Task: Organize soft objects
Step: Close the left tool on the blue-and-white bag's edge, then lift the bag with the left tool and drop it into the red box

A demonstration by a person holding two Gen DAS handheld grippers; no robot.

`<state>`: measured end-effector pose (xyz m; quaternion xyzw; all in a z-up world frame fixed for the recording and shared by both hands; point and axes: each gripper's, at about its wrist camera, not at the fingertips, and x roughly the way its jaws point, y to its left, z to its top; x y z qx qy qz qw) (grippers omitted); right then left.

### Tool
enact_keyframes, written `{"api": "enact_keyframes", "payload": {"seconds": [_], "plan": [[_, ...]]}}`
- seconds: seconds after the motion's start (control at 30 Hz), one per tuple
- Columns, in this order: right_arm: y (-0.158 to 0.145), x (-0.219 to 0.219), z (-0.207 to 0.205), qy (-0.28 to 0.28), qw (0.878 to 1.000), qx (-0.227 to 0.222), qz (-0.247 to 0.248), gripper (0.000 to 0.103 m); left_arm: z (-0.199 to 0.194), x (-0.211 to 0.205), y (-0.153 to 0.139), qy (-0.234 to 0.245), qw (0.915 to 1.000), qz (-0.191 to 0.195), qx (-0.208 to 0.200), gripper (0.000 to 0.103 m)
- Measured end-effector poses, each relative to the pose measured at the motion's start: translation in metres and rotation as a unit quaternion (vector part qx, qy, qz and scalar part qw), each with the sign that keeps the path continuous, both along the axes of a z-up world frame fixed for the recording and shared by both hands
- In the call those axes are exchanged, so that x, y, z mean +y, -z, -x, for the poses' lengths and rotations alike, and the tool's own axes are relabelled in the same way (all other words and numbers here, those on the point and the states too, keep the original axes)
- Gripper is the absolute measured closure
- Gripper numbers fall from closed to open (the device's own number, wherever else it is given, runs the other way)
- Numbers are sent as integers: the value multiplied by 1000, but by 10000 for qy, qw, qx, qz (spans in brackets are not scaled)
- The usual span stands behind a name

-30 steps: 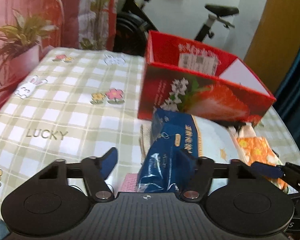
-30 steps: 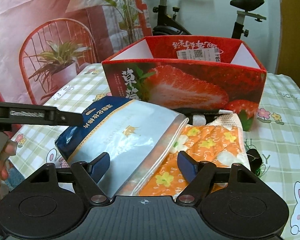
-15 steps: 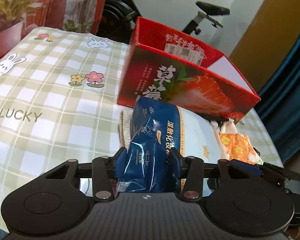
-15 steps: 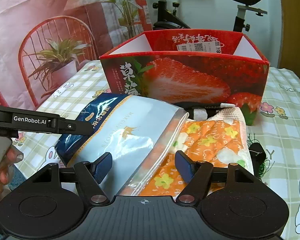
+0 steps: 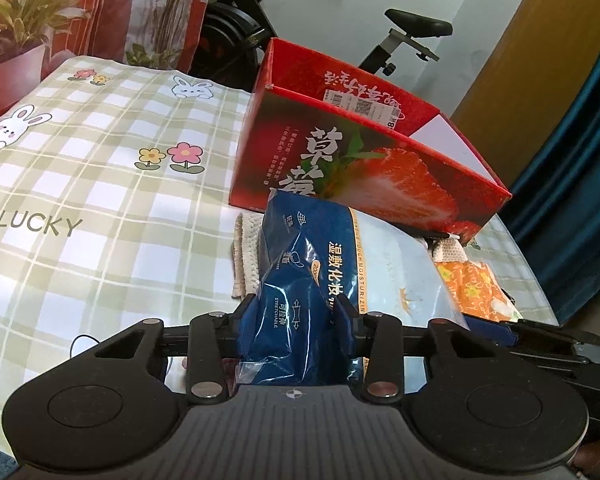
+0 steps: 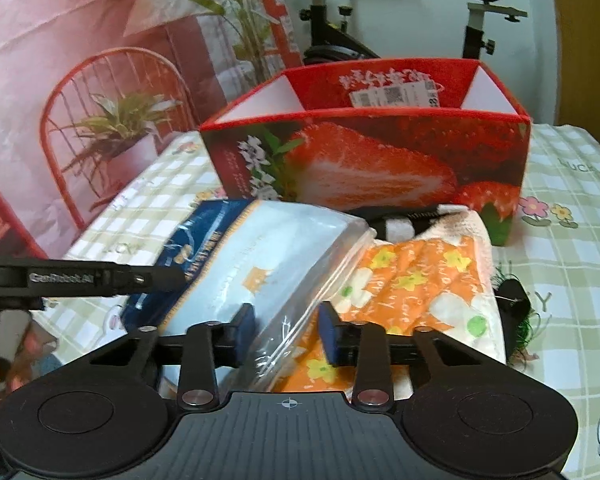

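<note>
A blue and white plastic pack of cotton pads (image 5: 316,264) lies in front of the red strawberry box (image 5: 364,160). My left gripper (image 5: 296,316) is shut on the pack's blue end. My right gripper (image 6: 286,326) has its fingers on either side of the pack's clear right edge (image 6: 300,280), pressing it. The pack rests partly on an orange flowered cloth (image 6: 420,280), which lies on a cream towel (image 6: 472,232). The box (image 6: 372,156) is open at the top and looks empty inside.
The table has a green checked cloth (image 5: 80,184) with rabbits and flowers. A black fuzzy item (image 6: 516,312) lies right of the orange cloth. A black strap (image 6: 404,216) lies at the box's foot. An exercise bike (image 5: 400,36) stands behind the table.
My left gripper closed on the pack's blue end. My right gripper's fingers narrowed onto the pack's clear edge. Both cameras rose slightly with the pack.
</note>
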<state>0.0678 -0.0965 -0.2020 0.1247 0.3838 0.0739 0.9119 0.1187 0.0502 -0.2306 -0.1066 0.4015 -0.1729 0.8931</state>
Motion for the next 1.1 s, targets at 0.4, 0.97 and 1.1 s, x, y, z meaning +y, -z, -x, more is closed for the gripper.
{"api": "enact_keyframes", "payload": {"seconds": [0.4,0.97,1.1], "plan": [[1,-3,2,236,9996,131,67,68,5,1,4,-17,9999,-125,6,60],[-20,-3,8,-64,9996,-281,-68,95,12,6,-17,101,9994,73,-320,82],[-37,-1,12,-130,9982,-580,51,97,20,3,-35,180,9976,19,-661,84]]}}
